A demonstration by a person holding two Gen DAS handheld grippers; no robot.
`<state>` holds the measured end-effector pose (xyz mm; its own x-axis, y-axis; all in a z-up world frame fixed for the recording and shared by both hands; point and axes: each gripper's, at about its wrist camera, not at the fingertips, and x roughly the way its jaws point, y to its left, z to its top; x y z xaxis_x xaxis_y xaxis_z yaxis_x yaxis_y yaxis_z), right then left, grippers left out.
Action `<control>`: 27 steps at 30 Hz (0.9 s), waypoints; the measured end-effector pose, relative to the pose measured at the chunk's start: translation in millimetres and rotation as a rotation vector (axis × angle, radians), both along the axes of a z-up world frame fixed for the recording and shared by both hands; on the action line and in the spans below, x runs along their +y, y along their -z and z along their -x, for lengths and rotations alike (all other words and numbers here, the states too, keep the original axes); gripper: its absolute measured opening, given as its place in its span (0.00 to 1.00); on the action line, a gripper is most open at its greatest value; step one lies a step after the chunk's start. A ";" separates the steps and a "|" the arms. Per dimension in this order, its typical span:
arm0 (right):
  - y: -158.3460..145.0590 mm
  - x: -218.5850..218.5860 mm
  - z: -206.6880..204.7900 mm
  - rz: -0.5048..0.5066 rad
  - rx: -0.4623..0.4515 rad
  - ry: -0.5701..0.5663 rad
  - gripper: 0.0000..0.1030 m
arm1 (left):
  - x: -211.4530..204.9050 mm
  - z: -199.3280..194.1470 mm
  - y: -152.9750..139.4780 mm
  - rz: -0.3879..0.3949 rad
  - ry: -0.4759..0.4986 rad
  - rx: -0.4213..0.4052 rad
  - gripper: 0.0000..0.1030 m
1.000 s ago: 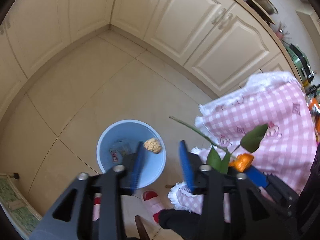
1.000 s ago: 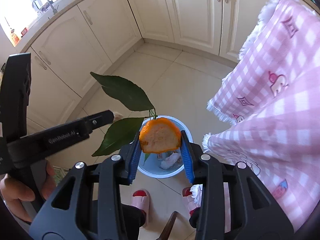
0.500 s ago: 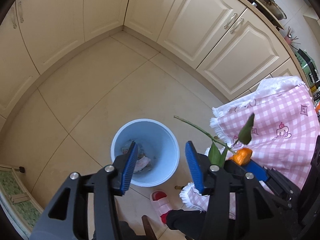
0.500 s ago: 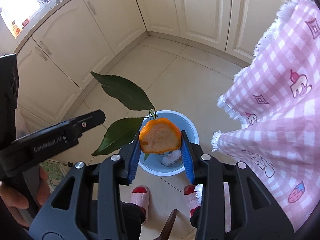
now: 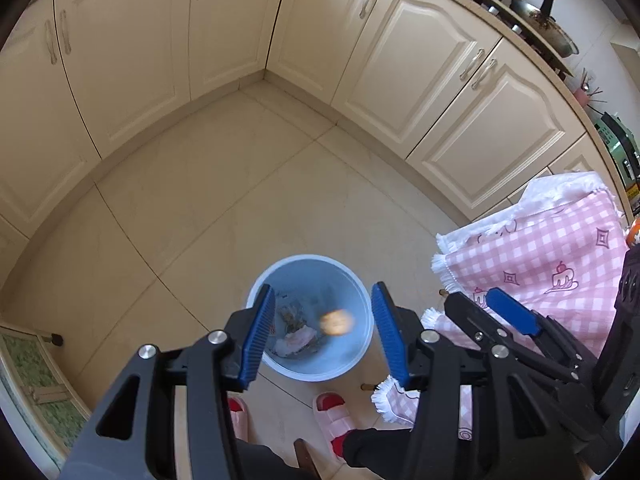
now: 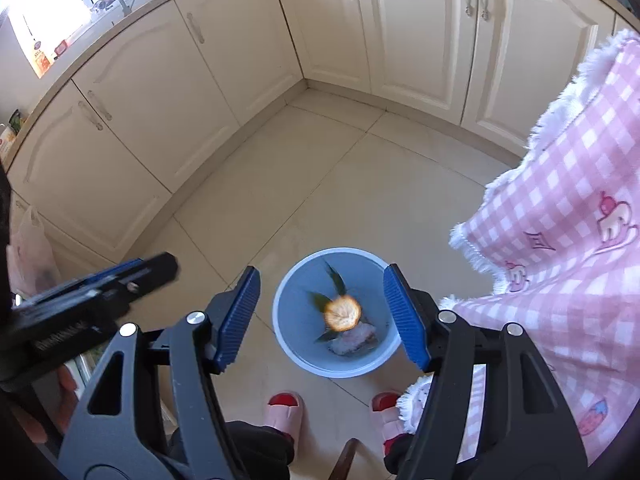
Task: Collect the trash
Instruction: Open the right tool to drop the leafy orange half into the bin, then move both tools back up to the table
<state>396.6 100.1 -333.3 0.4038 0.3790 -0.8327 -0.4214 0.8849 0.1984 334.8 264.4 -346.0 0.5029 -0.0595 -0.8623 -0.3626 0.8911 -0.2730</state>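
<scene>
A light blue bin (image 5: 308, 368) stands on the tiled floor below both grippers; it also shows in the right wrist view (image 6: 288, 320). An orange peel with green leaves (image 6: 342, 312) is in mid-air over the bin's mouth, blurred; in the left wrist view the peel (image 5: 337, 321) shows as a blurred orange spot. Crumpled pale trash (image 6: 352, 338) lies in the bin's bottom. My right gripper (image 6: 324, 316) is open and empty above the bin. My left gripper (image 5: 324, 332) is open and empty, also above the bin.
A table with a pink checked cloth (image 6: 568, 220) hangs at the right, close to the bin. Cream cabinets (image 5: 400, 64) line the floor's far sides. The person's feet in pink slippers (image 6: 284, 412) stand just behind the bin. A green mat (image 5: 28, 384) lies at the left.
My right gripper has opened and let go of the orange peel with leaves, which is now dropping into the bin. My left gripper has stayed open.
</scene>
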 end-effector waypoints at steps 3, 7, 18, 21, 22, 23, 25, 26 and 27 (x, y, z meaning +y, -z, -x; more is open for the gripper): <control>-12.7 -7.0 8.0 -0.005 -0.019 0.011 0.62 | -2.1 3.4 -9.1 0.000 -0.001 -0.015 0.48; -38.4 -20.1 22.8 -0.011 -0.082 0.029 0.62 | -10.1 12.1 -25.5 -0.009 0.011 -0.039 0.48; -139.9 -89.8 82.8 -0.090 -0.322 0.115 0.63 | -70.6 48.7 -120.3 -0.050 0.125 -0.233 0.51; -167.9 -124.9 101.4 -0.113 -0.400 0.168 0.64 | -100.4 53.5 -145.1 -0.050 0.177 -0.287 0.52; -173.9 -135.3 105.2 -0.115 -0.419 0.186 0.64 | -112.2 54.1 -152.4 -0.043 0.201 -0.304 0.53; -183.3 -153.5 113.7 -0.122 -0.451 0.216 0.64 | -129.4 54.1 -161.4 -0.030 0.238 -0.325 0.53; -192.6 -178.4 124.5 -0.119 -0.488 0.261 0.65 | -157.5 51.3 -170.6 -0.028 0.291 -0.343 0.53; -198.4 -199.5 132.5 -0.111 -0.519 0.309 0.65 | -173.3 48.8 -174.3 -0.027 0.325 -0.351 0.53; -203.5 -212.9 136.7 -0.107 -0.538 0.342 0.65 | -191.3 45.0 -176.3 -0.025 0.365 -0.355 0.53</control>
